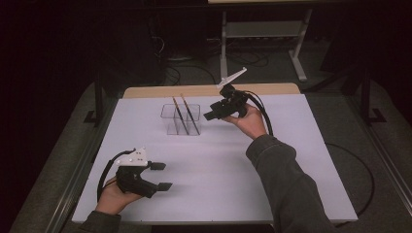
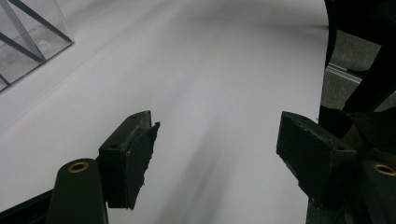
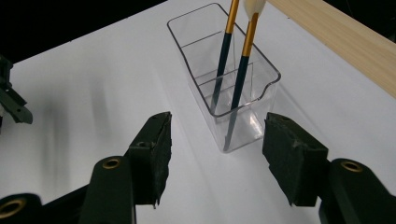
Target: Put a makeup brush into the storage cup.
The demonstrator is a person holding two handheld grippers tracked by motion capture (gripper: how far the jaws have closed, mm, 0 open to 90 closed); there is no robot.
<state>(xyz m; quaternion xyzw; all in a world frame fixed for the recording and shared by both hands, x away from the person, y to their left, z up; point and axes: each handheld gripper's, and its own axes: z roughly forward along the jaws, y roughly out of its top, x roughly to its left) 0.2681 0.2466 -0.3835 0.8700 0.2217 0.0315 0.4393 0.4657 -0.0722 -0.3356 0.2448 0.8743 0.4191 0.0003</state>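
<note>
Two brushes (image 3: 236, 70) with gold ferrules and dark handles were seen leaning upright in a clear divided holder (image 3: 261, 100), which stood on the white tabletop (image 1: 243, 165) just ahead of the right gripper (image 3: 215, 149) and between the lines of its jaws. That gripper was released, with nothing pressed by its pads. The left gripper (image 2: 215, 154), well apart from the holder and nearer the person's edge of the tabletop, was likewise spread wide over bare surface, with nothing grasped.
</note>
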